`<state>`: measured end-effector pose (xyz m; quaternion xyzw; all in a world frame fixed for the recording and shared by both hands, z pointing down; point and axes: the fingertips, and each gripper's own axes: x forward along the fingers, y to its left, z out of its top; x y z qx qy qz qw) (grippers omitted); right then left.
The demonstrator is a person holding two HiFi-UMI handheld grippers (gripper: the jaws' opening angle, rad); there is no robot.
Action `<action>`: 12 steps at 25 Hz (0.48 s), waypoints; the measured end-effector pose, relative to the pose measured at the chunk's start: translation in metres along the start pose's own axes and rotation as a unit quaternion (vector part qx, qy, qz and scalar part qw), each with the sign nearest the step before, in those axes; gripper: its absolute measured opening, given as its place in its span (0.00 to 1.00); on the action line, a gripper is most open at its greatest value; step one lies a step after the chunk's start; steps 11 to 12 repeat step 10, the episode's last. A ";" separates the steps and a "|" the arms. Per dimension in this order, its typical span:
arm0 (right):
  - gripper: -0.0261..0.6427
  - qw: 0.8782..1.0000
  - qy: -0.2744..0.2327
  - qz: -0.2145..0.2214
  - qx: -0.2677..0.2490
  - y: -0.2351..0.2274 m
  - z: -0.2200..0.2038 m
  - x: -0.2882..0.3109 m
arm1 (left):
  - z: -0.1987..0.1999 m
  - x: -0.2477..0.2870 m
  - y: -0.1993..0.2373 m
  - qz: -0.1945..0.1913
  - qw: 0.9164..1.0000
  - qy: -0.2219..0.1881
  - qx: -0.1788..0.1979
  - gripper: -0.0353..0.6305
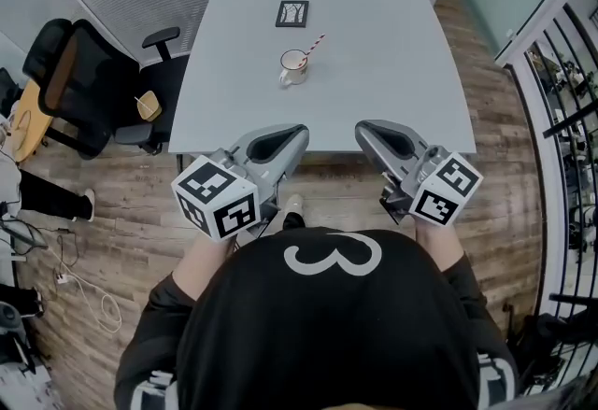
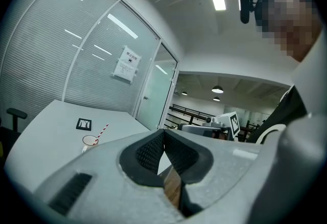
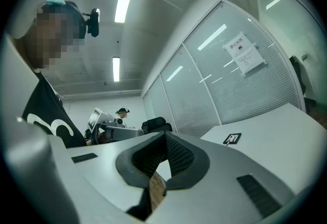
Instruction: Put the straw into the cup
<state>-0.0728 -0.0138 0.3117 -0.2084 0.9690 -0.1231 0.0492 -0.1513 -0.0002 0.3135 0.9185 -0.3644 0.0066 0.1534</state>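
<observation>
A white cup (image 1: pixel 293 66) stands on the grey table (image 1: pixel 392 72), a little beyond its middle. A red-and-white striped straw (image 1: pixel 313 46) leans out of the cup toward the far right. The left gripper view shows the cup (image 2: pixel 90 140) and straw (image 2: pixel 102 130) far off to the left. My left gripper (image 1: pixel 301 131) and right gripper (image 1: pixel 360 128) hover side by side at the table's near edge, well short of the cup. In their own views the left gripper (image 2: pixel 163 131) and right gripper (image 3: pixel 165 135) have their tips together, shut, with nothing between the pads.
A small black-framed card (image 1: pixel 291 14) lies flat behind the cup. A black office chair (image 1: pixel 75 86) stands left of the table on the wooden floor. Glass partitions with blinds close the far side. A railing runs along the right.
</observation>
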 end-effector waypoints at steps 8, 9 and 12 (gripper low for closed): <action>0.06 1.000 -0.006 0.001 -0.012 0.022 0.004 -0.024 | -0.001 -0.010 -0.032 0.000 1.000 -0.002 0.017 0.08; 0.06 1.000 -0.006 -0.001 -0.011 0.025 0.004 -0.028 | -0.002 -0.011 -0.036 0.000 1.000 -0.001 0.018 0.08; 0.06 1.000 -0.006 -0.002 -0.011 0.027 0.004 -0.031 | -0.003 -0.013 -0.039 -0.001 1.000 0.000 0.019 0.08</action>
